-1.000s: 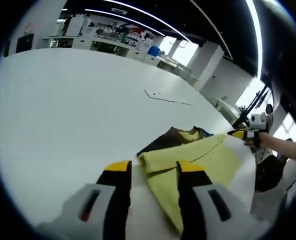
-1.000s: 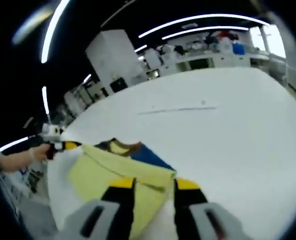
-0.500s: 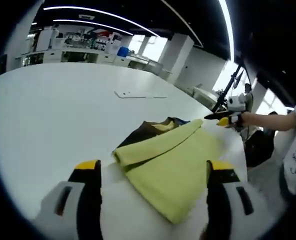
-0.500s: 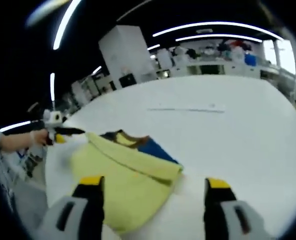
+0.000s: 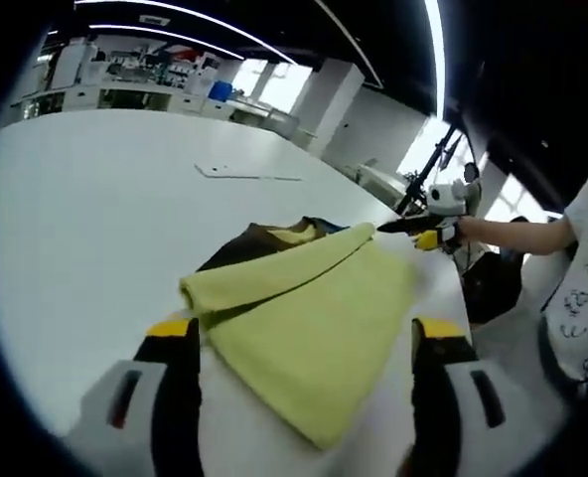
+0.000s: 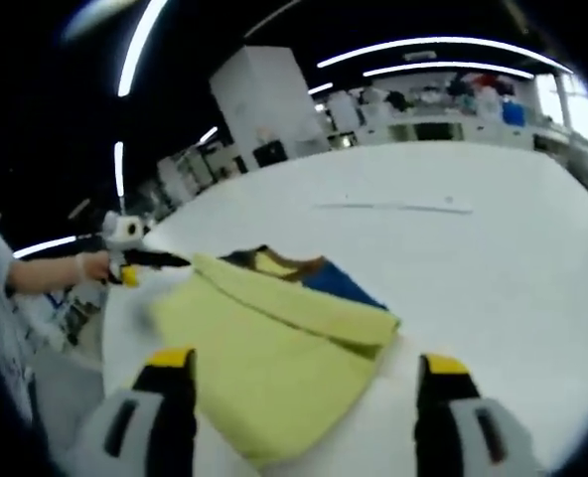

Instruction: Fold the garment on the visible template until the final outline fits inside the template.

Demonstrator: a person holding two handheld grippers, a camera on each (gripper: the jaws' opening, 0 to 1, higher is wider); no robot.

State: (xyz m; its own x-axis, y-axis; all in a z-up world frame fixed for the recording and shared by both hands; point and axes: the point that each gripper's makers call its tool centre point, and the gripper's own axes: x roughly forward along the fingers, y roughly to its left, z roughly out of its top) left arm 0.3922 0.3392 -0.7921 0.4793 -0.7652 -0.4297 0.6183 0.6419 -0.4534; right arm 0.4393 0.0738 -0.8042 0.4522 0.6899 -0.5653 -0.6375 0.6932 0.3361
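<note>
A yellow-green garment lies folded on the white table, its top layer doubled over into a long diagonal fold. A brown and blue part sticks out at the far side. My left gripper is open, its jaws wide apart on either side of the garment's near edge. In the right gripper view the same garment lies between the wide-apart jaws of my open right gripper. Each view has the other gripper in a hand at the garment's far corner.
A thin pale line mark lies on the table beyond the garment. The table edge runs close by the garment, with a person standing there. Benches and shelves line the far wall.
Both grippers were shut on the garment's folded edge one second ago. They have opened wide and let it go. The garment now lies flat, and both views have shifted slightly.
</note>
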